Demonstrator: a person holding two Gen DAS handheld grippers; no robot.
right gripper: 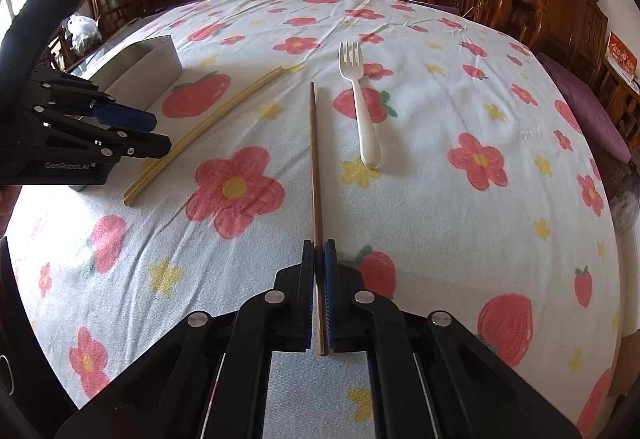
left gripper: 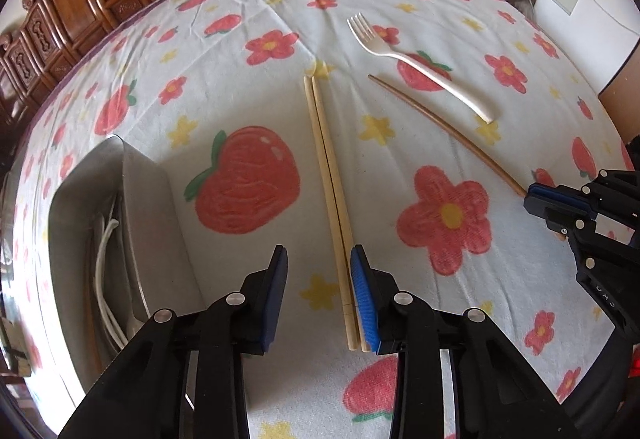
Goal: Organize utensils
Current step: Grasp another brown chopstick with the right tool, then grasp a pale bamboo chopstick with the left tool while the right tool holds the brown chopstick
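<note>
Left tool [left gripper: 319, 297]: my jaws stood partly open astride the pale chopsticks [left gripper: 329, 175], right pad touching.
Right tool [right gripper: 319, 293]: clamped my brown chopstick [right gripper: 315, 175].
Fork [right gripper: 360, 107]: beside brown chopstick.
Metal tray [left gripper: 152, 223]: left of pale chopsticks.

White fork [right gripper: 362, 107], floral tablecloth [right gripper: 440, 239]

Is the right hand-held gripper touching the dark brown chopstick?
Touching. The right wrist view shows the right hand-held gripper with its jaws closed on the dark brown chopstick, both pads against the stick's near end and no gap either side.
</note>
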